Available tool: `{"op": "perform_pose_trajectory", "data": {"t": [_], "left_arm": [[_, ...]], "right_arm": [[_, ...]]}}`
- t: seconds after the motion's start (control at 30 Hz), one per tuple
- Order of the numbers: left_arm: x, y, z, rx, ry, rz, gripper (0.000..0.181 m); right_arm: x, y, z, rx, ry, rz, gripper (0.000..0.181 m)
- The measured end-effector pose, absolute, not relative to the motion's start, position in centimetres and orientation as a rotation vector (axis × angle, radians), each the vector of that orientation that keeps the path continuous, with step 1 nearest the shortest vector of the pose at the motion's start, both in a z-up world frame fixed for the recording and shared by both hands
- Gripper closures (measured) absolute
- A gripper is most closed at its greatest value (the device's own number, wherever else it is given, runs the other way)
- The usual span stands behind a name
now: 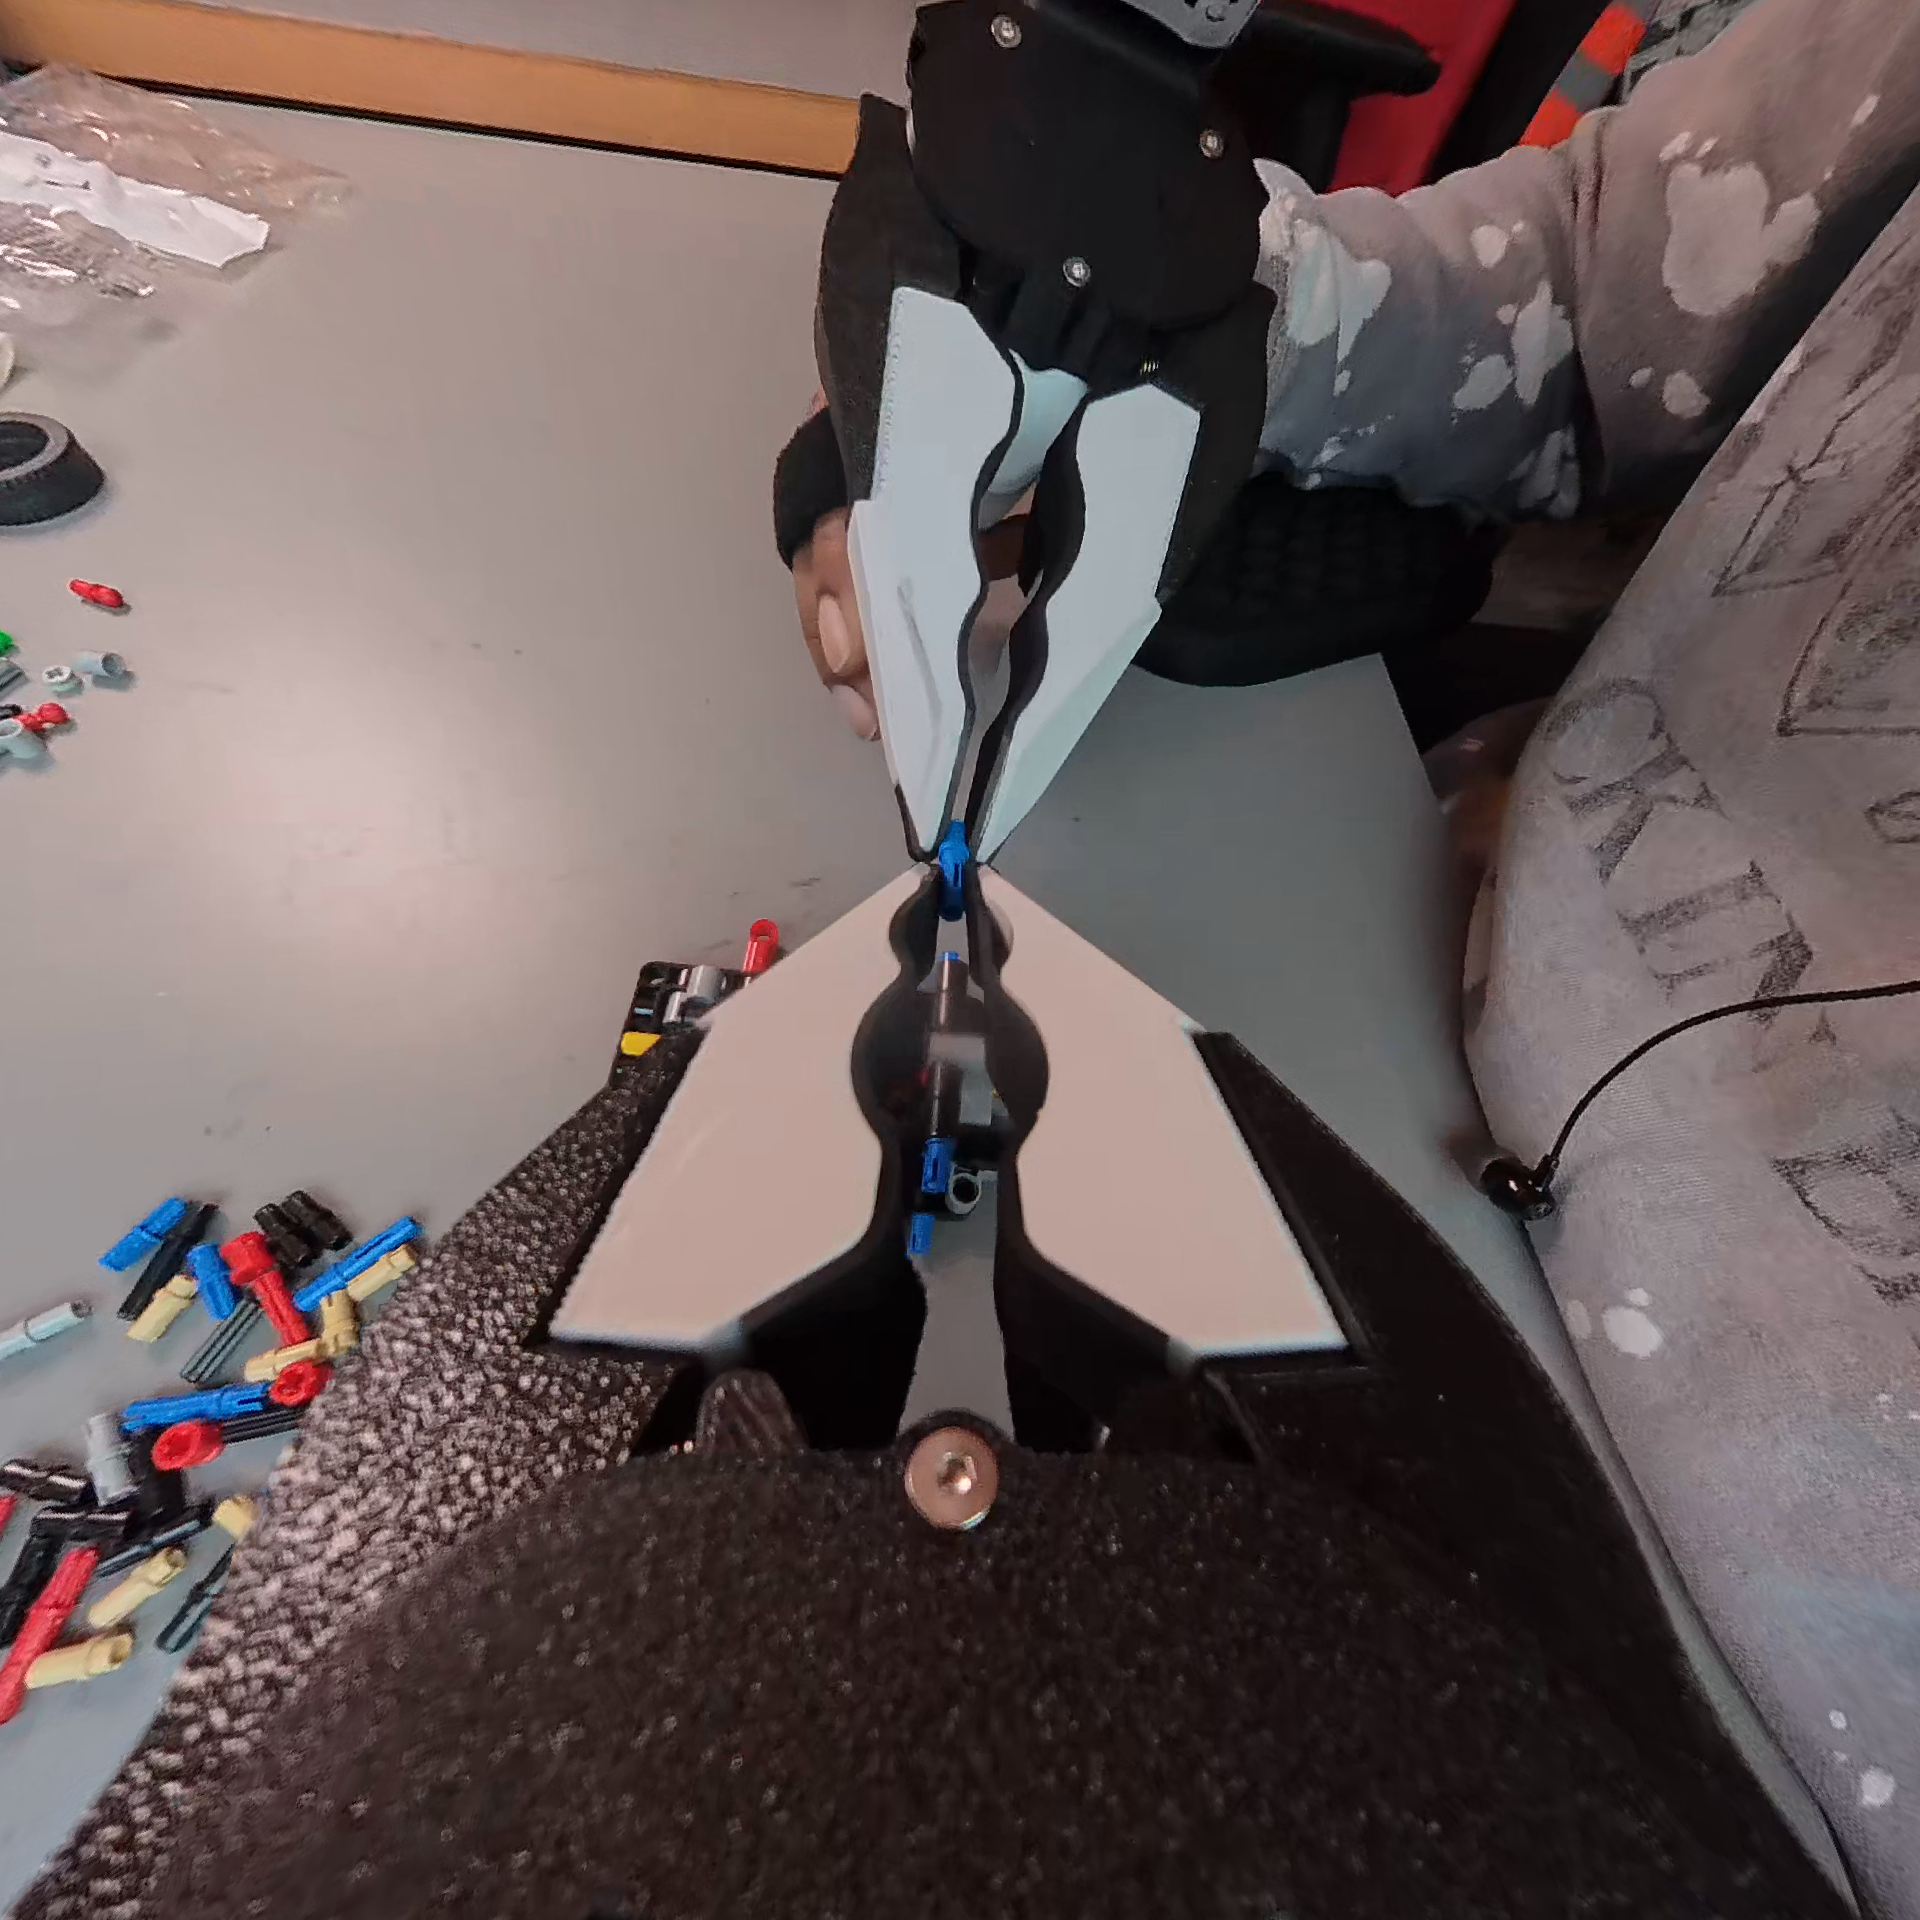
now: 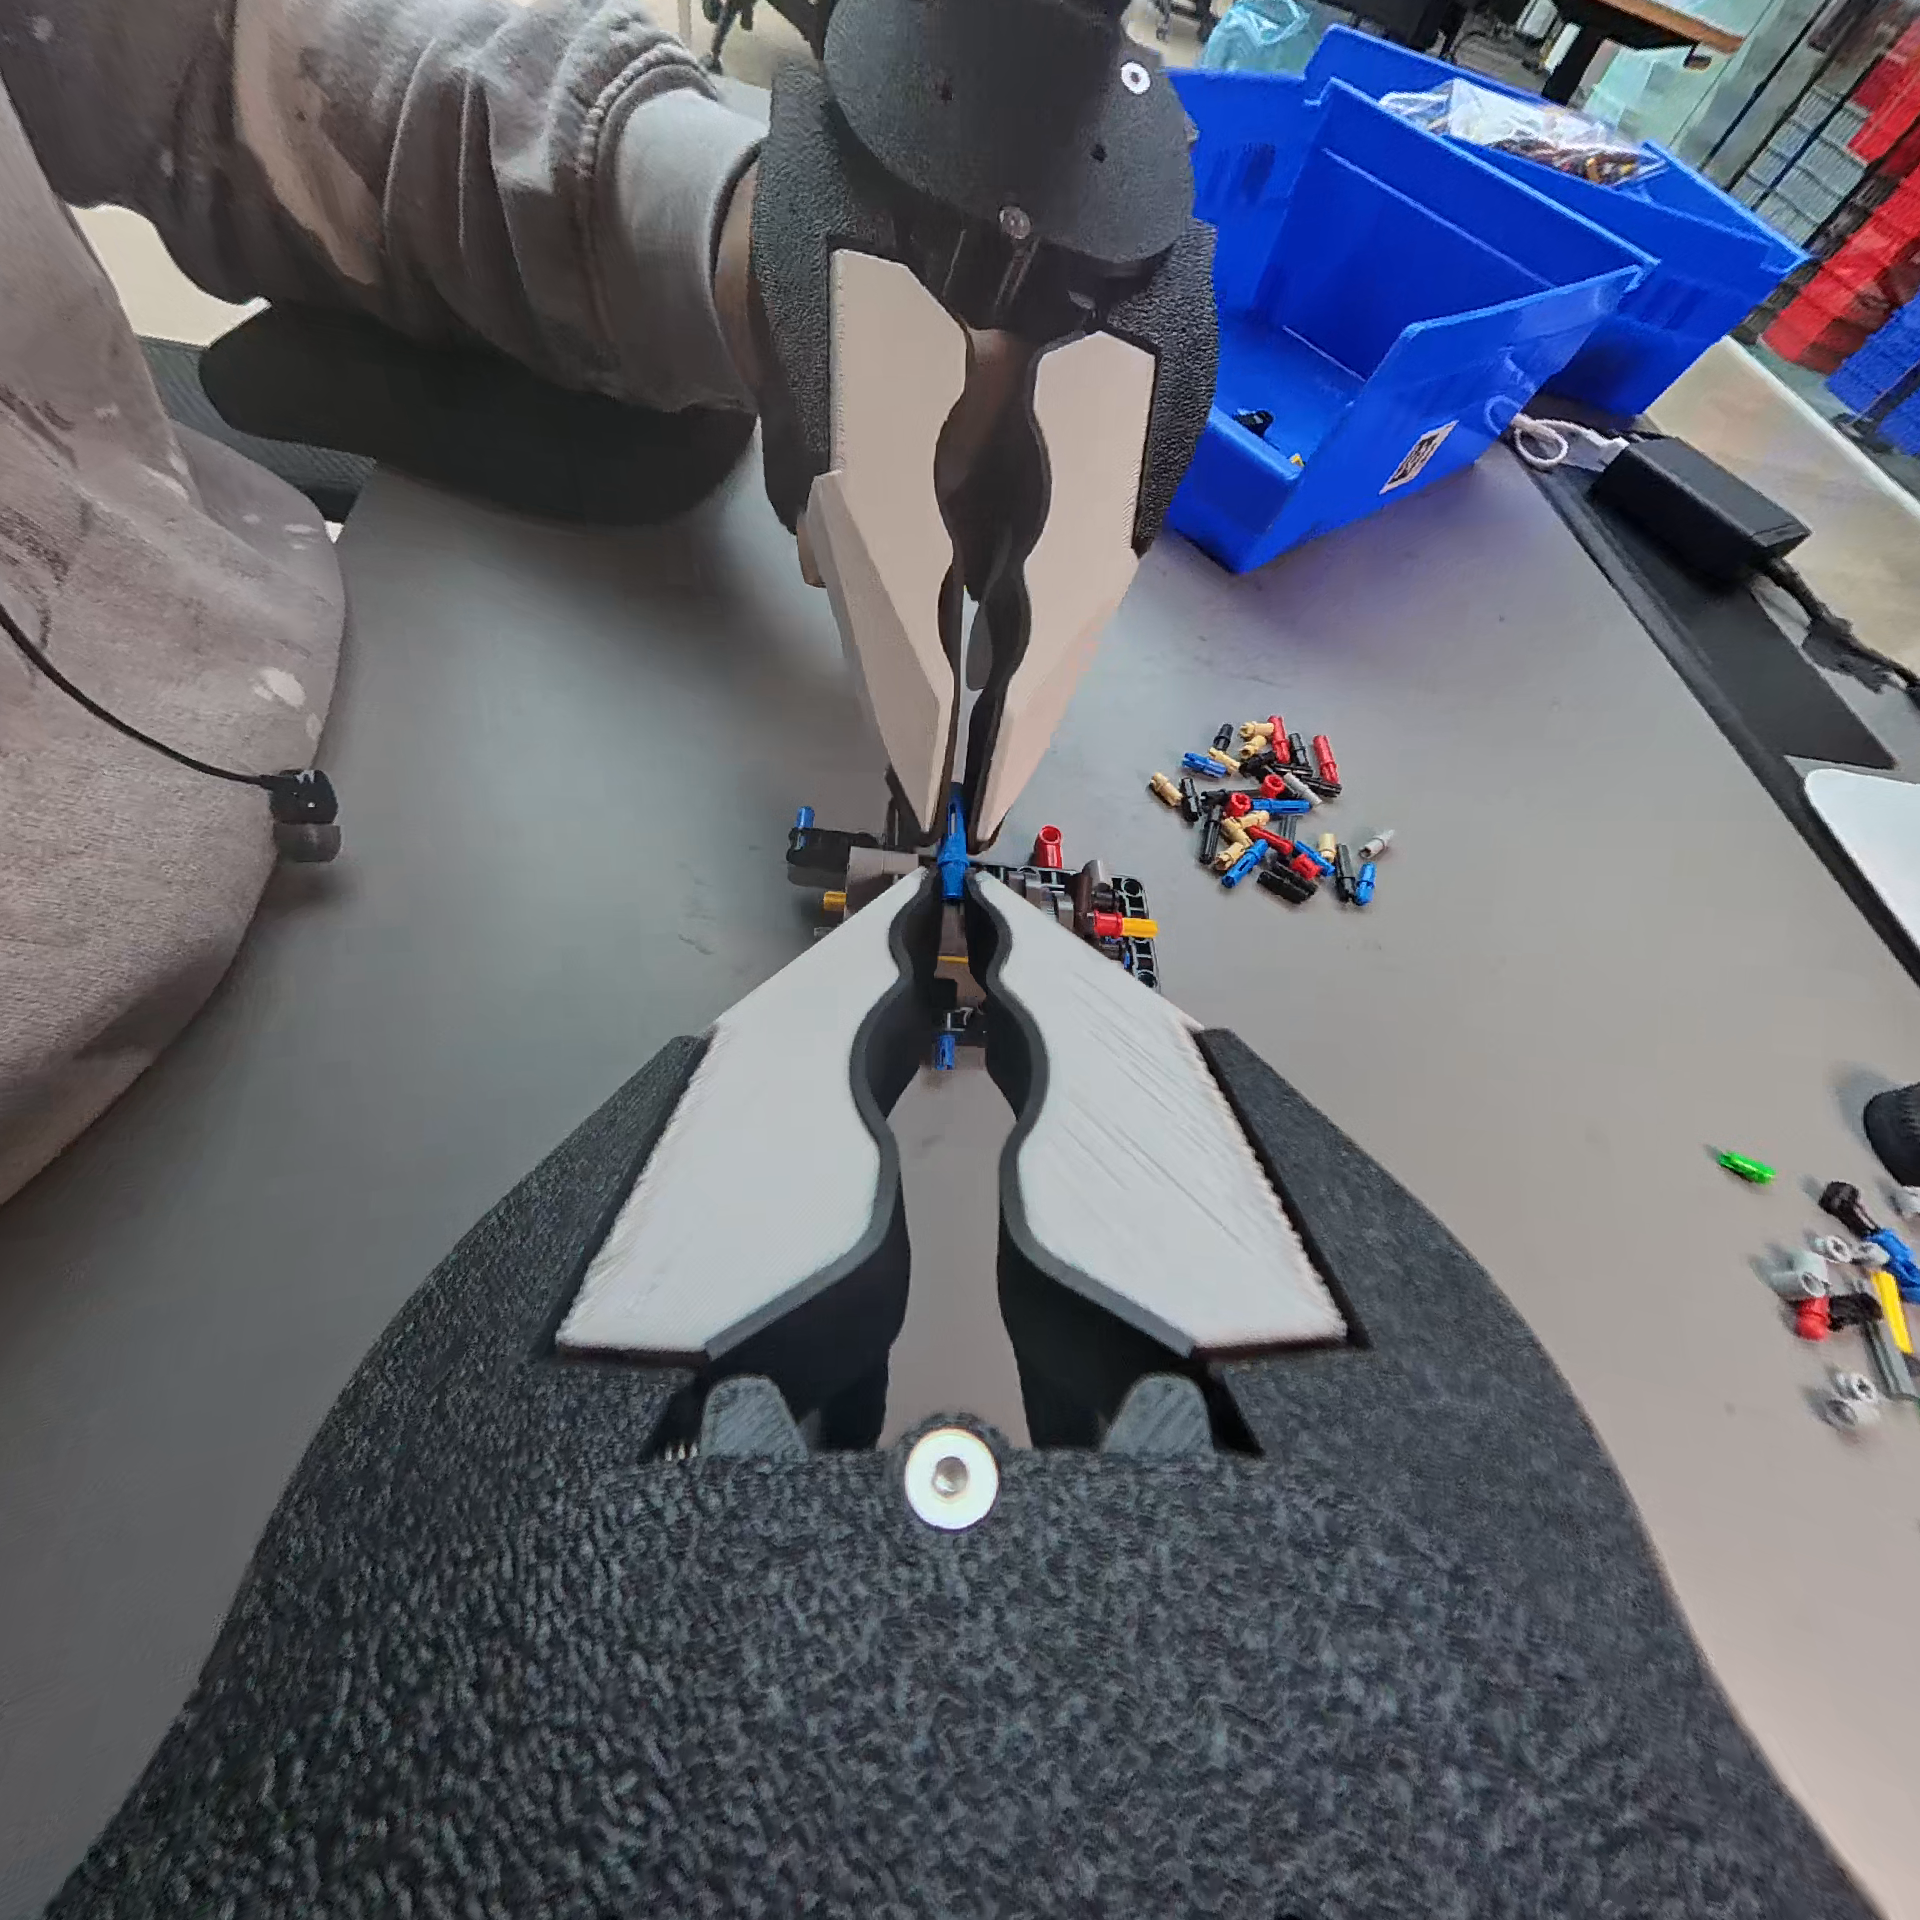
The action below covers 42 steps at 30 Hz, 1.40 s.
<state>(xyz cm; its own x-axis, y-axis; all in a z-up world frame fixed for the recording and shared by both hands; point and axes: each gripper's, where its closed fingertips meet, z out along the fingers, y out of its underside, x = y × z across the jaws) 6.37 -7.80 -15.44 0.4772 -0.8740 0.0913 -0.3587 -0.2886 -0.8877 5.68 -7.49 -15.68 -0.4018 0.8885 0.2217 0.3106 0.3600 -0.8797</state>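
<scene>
My left gripper (image 1: pixel 948 902) and my right gripper (image 2: pixel 948 885) meet tip to tip above the grey table. Both are closed on the same small blue pin (image 1: pixel 951 860), one at each end. In the left wrist view the right gripper (image 1: pixel 954 831) comes down from the top; in the right wrist view the left gripper (image 2: pixel 951 819) does the same, and the pin (image 2: pixel 952 847) shows between the tips. Just below the tips a small black assembly of building parts (image 2: pixel 1101 909) lies on the table, also seen through my left fingers (image 1: pixel 956 1101).
A pile of red, blue, tan and black pins (image 2: pixel 1268 810) lies beside the assembly, also in the left wrist view (image 1: pixel 239 1309). Blue bins (image 2: pixel 1455 312) and a black adapter (image 2: pixel 1694 509) stand behind. More loose parts (image 2: pixel 1849 1288), a tyre (image 1: pixel 42 468) and a plastic bag (image 1: pixel 104 197) lie around. The person's grey sweatshirt borders the table edge.
</scene>
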Motion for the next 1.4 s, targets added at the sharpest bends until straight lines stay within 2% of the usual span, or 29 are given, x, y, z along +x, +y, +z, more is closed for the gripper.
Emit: {"op": "perform_pose_trajectory", "data": {"t": [0.07, 0.13, 0.3, 0.33, 0.37, 0.4, 0.53, 0.63, 0.8, 1.07, 1.27, 1.4], "left_arm": [[5.3, -7.2, -15.3, -1.876, 1.006, -0.697, 0.177], [2.2, -5.5, -15.8, -1.947, 0.934, -0.543, 0.177], [-3.9, -3.3, -19.3, -2.170, 0.755, -0.336, 0.177], [-3.9, -3.2, -19.4, -2.173, 0.742, -0.341, 0.170], [-3.6, -3.2, -19.1, -2.158, 0.740, -0.348, 0.156], [-3.0, -3.3, -18.7, -2.131, 0.762, -0.372, 0.152], [2.1, -6.5, -16.9, -1.996, 0.968, -0.622, 0.155], [4.9, -8.6, -18.1, -2.006, 1.117, -0.702, 0.156], [6.3, -8.9, -20.0, -2.030, 1.228, -0.625, 0.166], [7.6, -9.4, -19.8, -2.004, 1.218, -0.705, 0.165], [6.9, -9.3, -20.1, -2.028, 1.234, -0.658, 0.163], [6.2, -8.9, -19.9, -2.021, 1.180, -0.688, 0.164]], "right_arm": [[5.6, -6.6, -16.0, -1.083, -1.881, 0.967, 0.176], [6.1, -6.2, -17.4, -1.138, -1.942, 0.938, 0.164], [6.3, -8.1, -20.0, -1.159, -2.082, 0.942, 0.161], [6.1, -8.2, -20.2, -1.162, -2.092, 0.941, 0.161], [6.0, -8.3, -20.2, -1.162, -2.096, 0.944, 0.161], [5.9, -8.3, -20.2, -1.159, -2.098, 0.947, 0.161], [5.6, -8.1, -20.0, -1.148, -2.077, 0.953, 0.170], [5.5, -8.1, -20.0, -1.144, -2.074, 0.954, 0.177], [5.6, -8.4, -19.9, -1.135, -2.086, 0.970, 0.178], [7.3, -8.7, -19.6, -1.168, -2.115, 1.111, 0.179], [9.5, -6.5, -20.2, -1.236, -2.119, 1.025, 0.179], [9.8, -4.6, -17.7, -1.238, -1.998, 1.050, 0.179]]}}
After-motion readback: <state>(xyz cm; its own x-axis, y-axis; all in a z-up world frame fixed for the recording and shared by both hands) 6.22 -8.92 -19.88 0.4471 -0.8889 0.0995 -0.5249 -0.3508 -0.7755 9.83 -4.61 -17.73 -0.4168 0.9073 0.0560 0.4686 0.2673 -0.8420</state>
